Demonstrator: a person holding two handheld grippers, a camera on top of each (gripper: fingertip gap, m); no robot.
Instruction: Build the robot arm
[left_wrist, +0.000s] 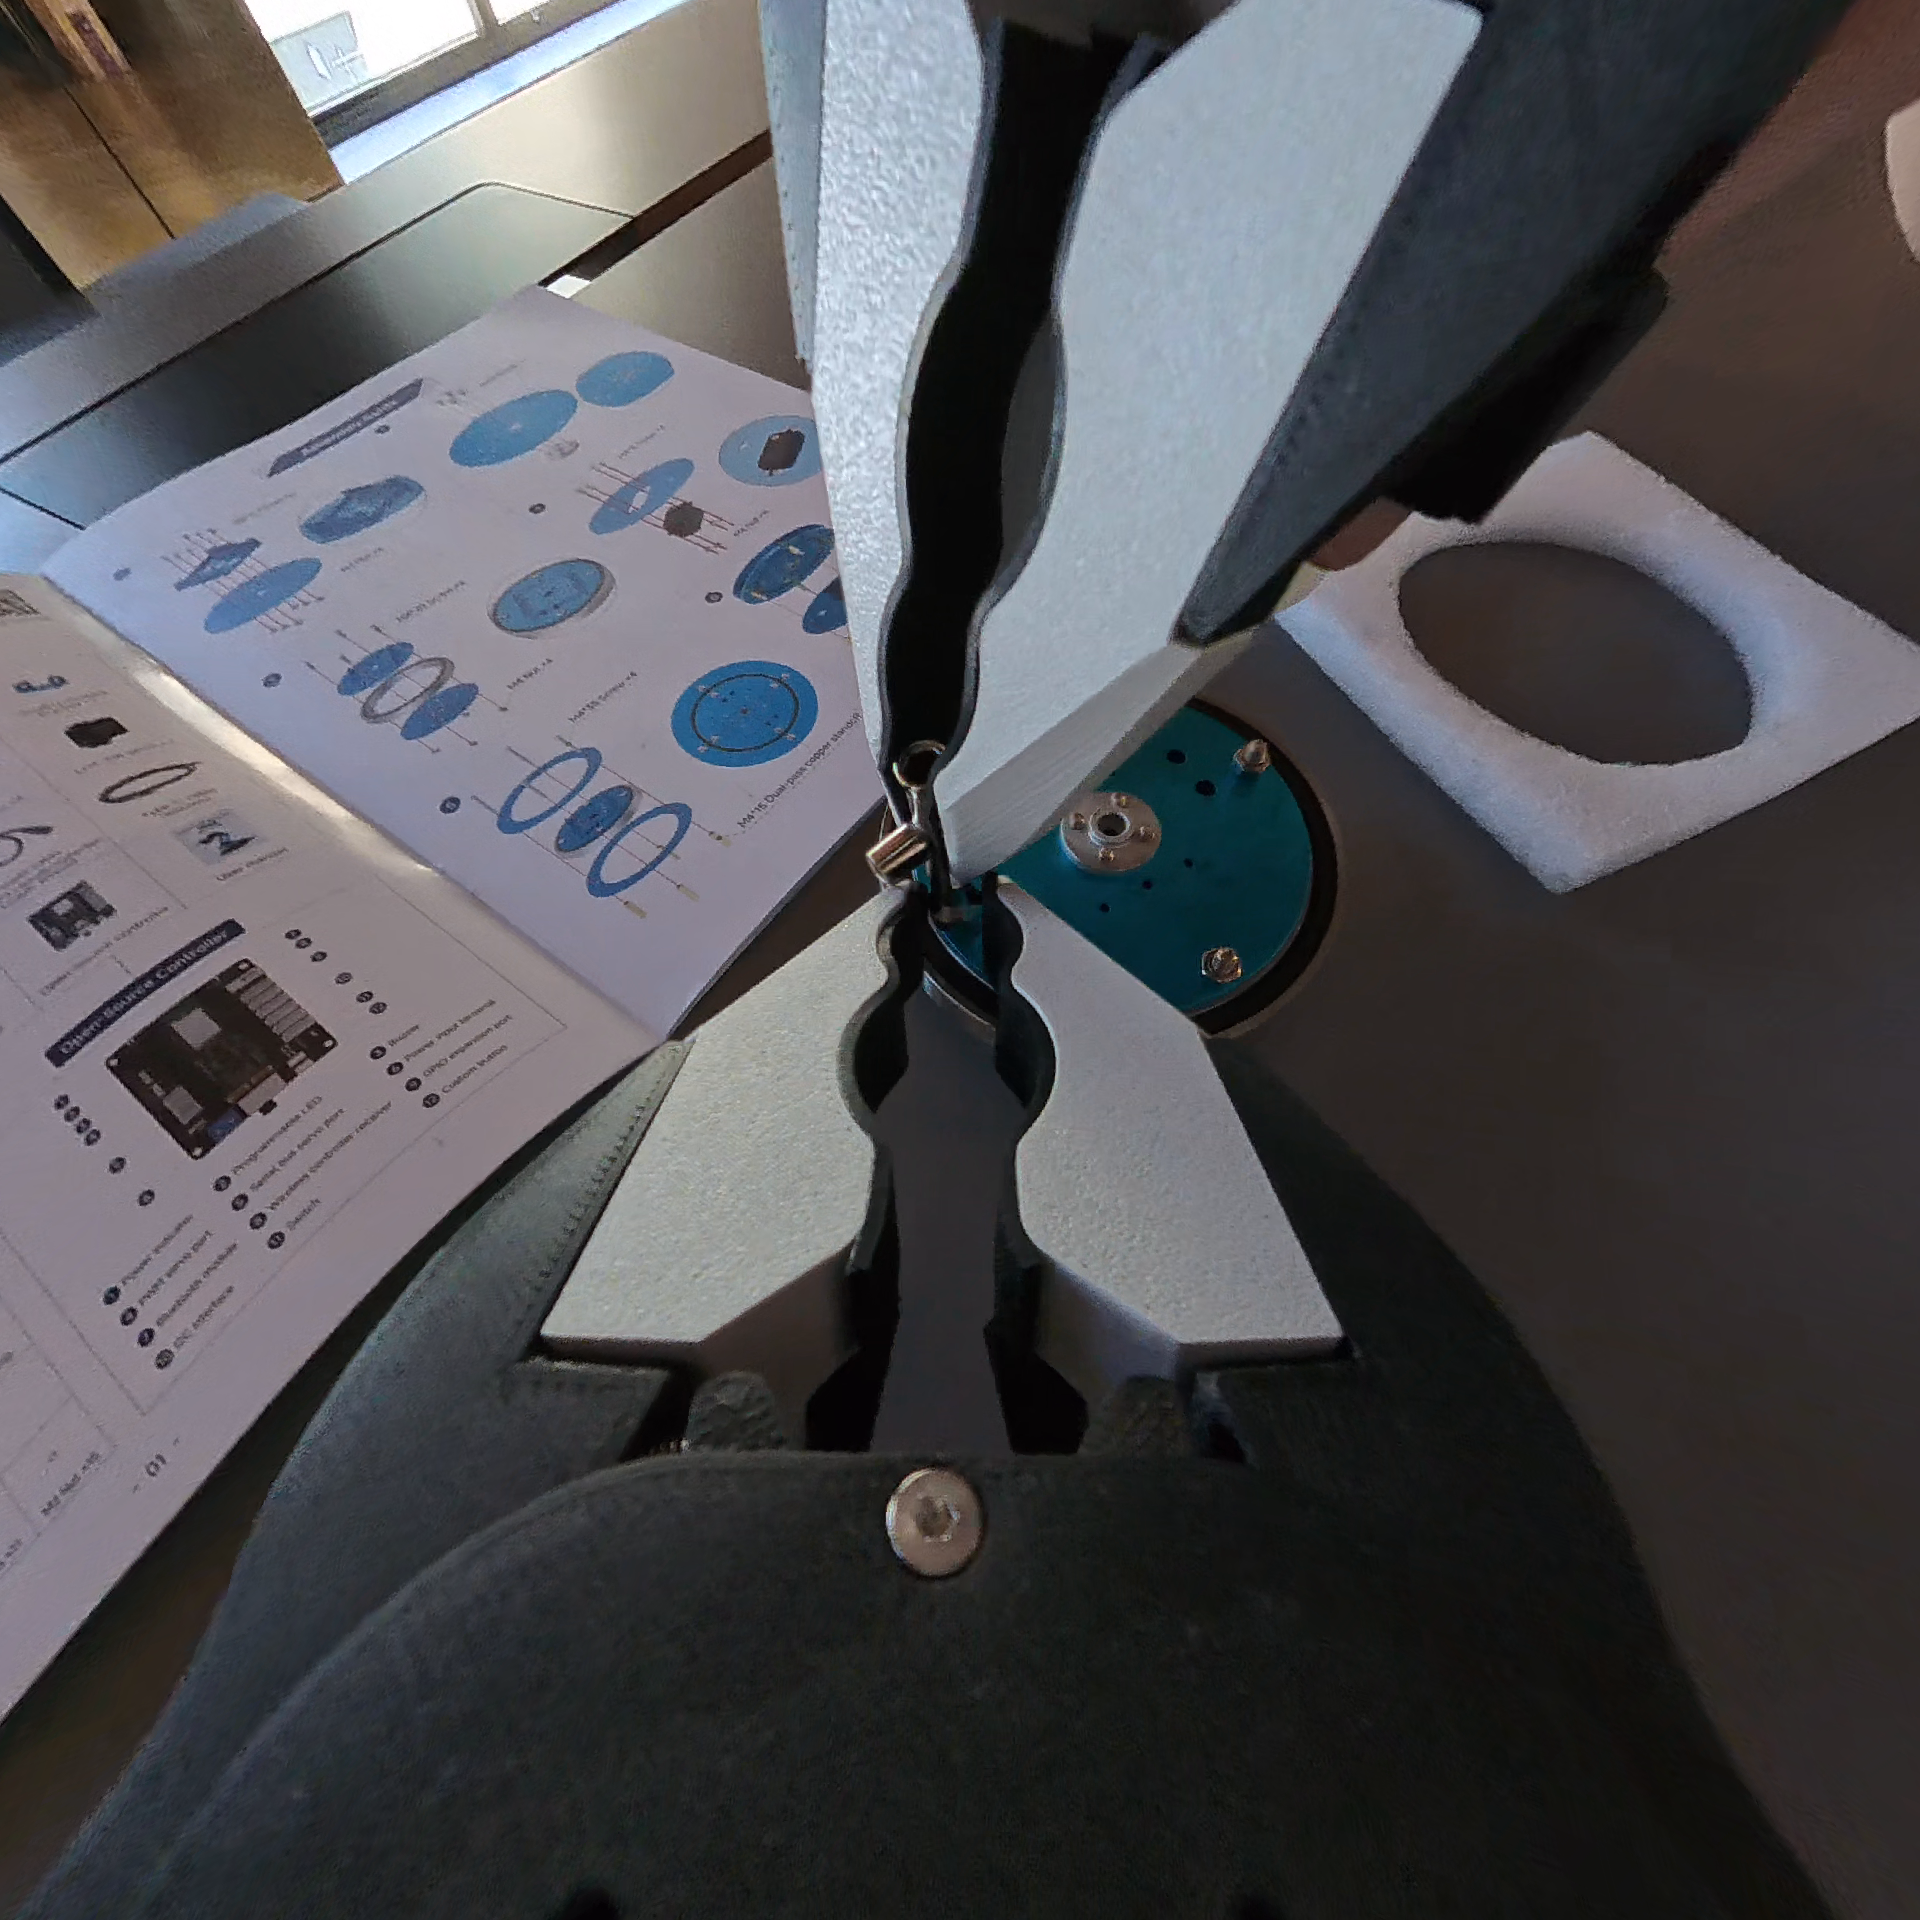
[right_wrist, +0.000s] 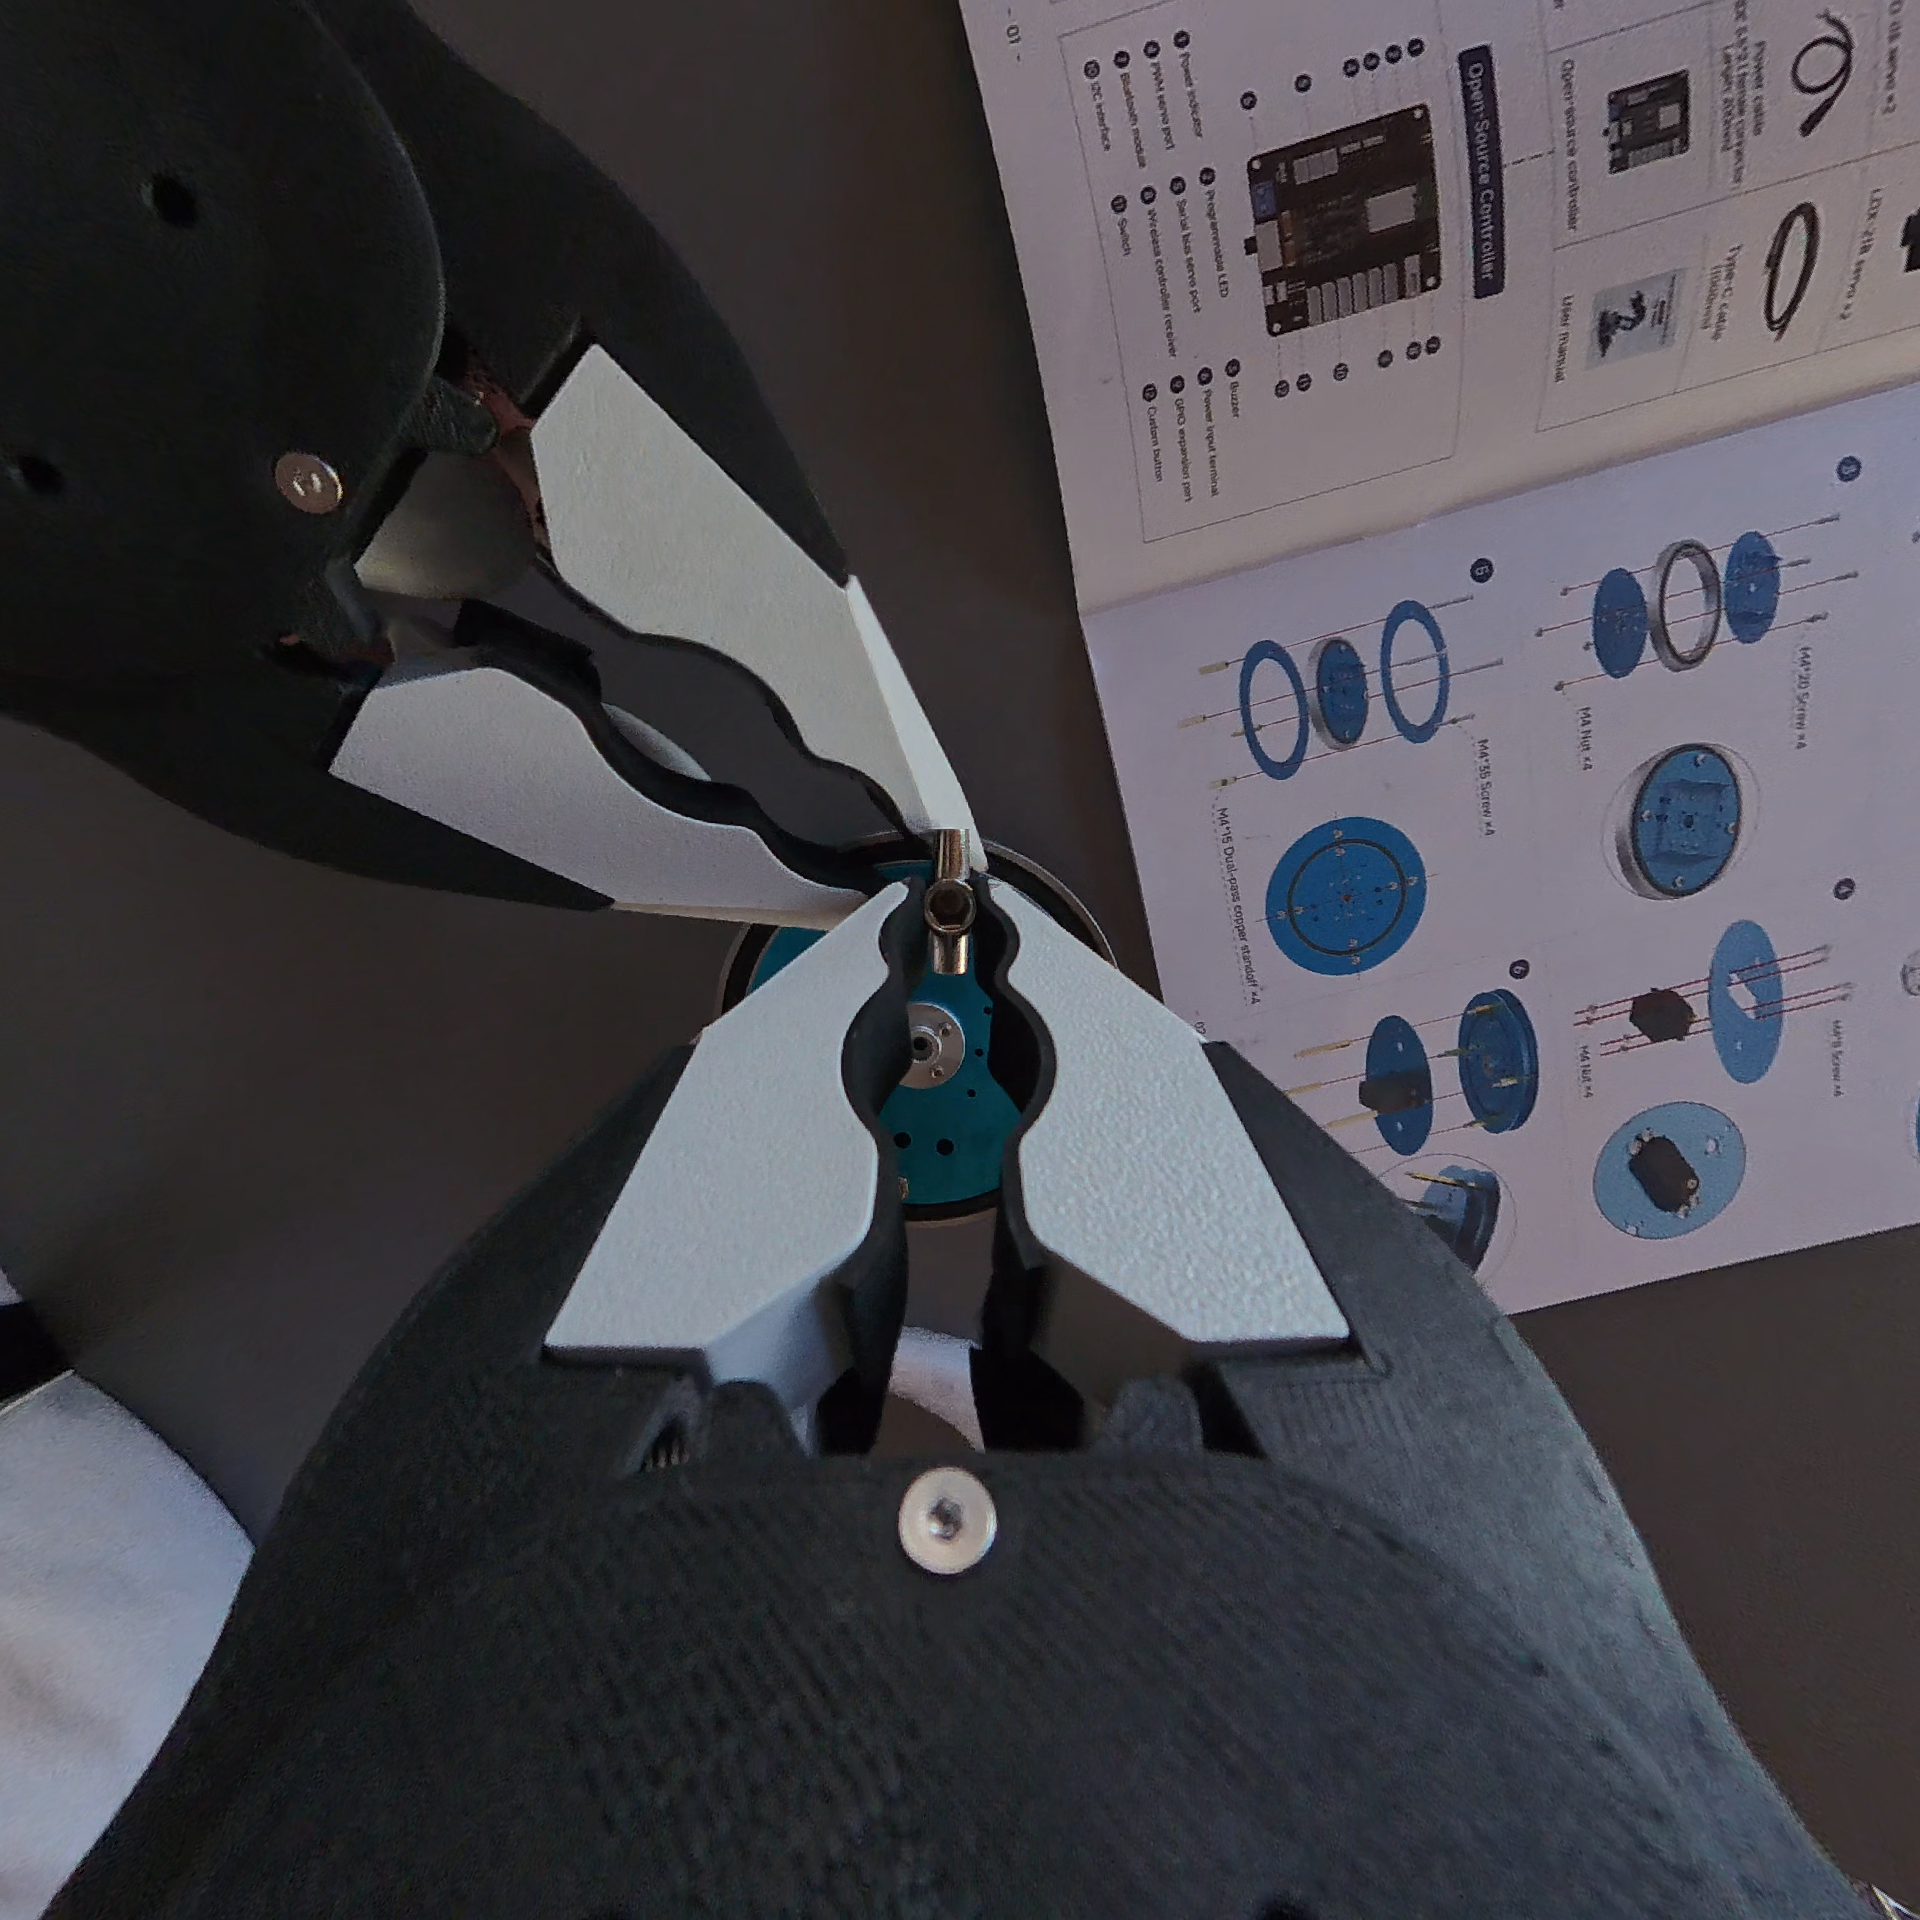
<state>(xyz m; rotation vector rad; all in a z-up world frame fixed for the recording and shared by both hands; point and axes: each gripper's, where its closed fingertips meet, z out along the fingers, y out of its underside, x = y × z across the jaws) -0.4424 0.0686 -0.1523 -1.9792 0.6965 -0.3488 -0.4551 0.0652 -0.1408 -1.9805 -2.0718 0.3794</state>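
Note:
A round blue disc (left_wrist: 1174, 883) with a silver hub (left_wrist: 1110, 831) and two small silver posts lies on the dark table. My left gripper (left_wrist: 951, 909) is closed down on the disc's near rim, beside a small post. My right gripper (left_wrist: 920, 779) comes down from above and is shut on a small silver cross-shaped wrench (left_wrist: 902, 831) held over that same rim. In the right wrist view my right gripper (right_wrist: 948, 899) pinches the wrench (right_wrist: 948, 914) above the disc (right_wrist: 940, 1122). The left gripper (right_wrist: 928, 868) reaches in from the upper left, its tips touching the wrench's far end.
An open instruction booklet (left_wrist: 416, 727) with blue part diagrams lies left of the disc; it also shows in the right wrist view (right_wrist: 1507, 727). A white foam square with a round cut-out (left_wrist: 1621, 665) lies to the right. A white object (right_wrist: 83, 1558) sits at the lower left. My two grippers' fingertips are within a few centimetres of each other.

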